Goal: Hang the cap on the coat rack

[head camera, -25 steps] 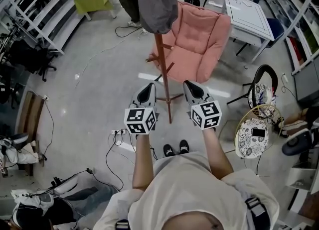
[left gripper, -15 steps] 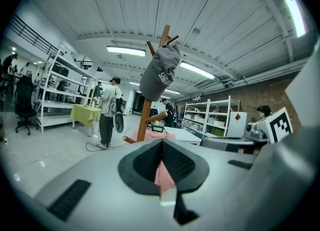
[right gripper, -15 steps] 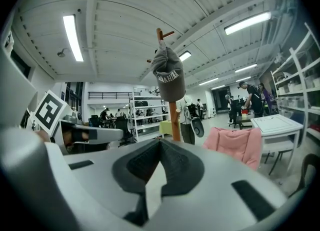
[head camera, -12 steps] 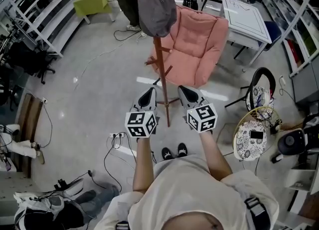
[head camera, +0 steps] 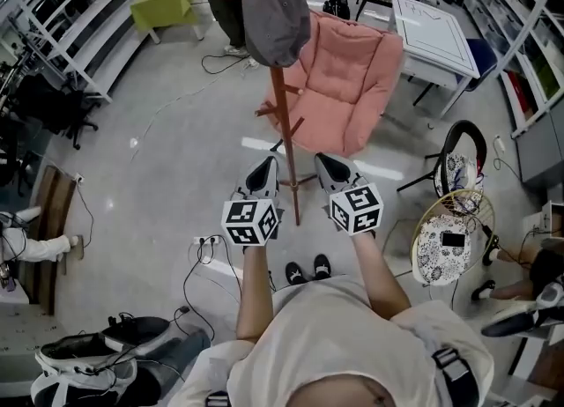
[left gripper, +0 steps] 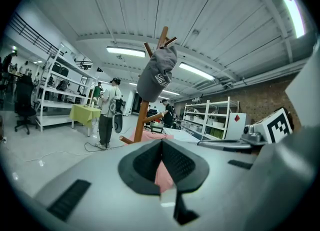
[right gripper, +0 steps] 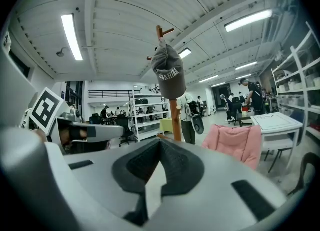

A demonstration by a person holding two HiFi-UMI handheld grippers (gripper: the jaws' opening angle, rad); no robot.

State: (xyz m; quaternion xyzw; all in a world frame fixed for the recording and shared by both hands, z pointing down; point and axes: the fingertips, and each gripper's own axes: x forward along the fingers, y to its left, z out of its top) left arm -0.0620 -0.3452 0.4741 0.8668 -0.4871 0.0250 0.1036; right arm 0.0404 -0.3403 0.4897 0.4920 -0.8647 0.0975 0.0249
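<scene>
Cap (head camera: 276,11) is seen hung at the top end of the coat rack (head camera: 284,123), draped over an upper peg, with white print showing in both gripper views. The rack pole is stood upright on the floor (head camera: 167,132), just in front of a pink armchair (head camera: 348,79). Left gripper (head camera: 263,164) and right gripper (head camera: 328,162) are held low, side by side; in the head view they are seen either side of the pole's lower part, well apart from the cap. Both claws are closed tip to tip, and nothing is gripped in either. A white table (head camera: 436,26) is sited just beyond the armchair.
</scene>
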